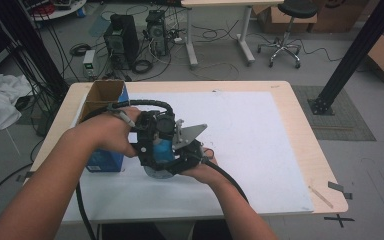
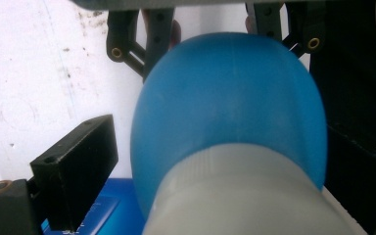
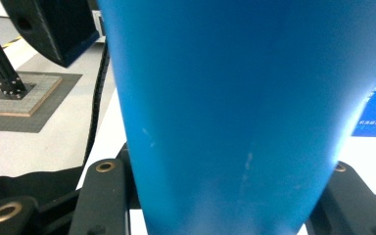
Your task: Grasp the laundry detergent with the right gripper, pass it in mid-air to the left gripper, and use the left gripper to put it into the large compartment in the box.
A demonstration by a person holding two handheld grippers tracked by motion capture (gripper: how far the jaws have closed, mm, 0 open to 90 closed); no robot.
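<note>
Blue bottle (image 3: 235,107) between right fingers (image 3: 103,196), clamped

Bare forearms, no sleeves in the high view. Left gripper (image 1: 156,134): black blocky body, thick black corrugated cable (image 1: 145,103) looping off its top. Right gripper (image 1: 189,150): black, topped by a grey three-cornered plate (image 1: 189,134), smooth black cable (image 1: 227,177) trailing back along the forearm. In the gripper views: matte black jaws, rectangular pad block, linkage arms with brass-coloured pivot bushings (image 3: 105,167) and small screw holes.
</note>
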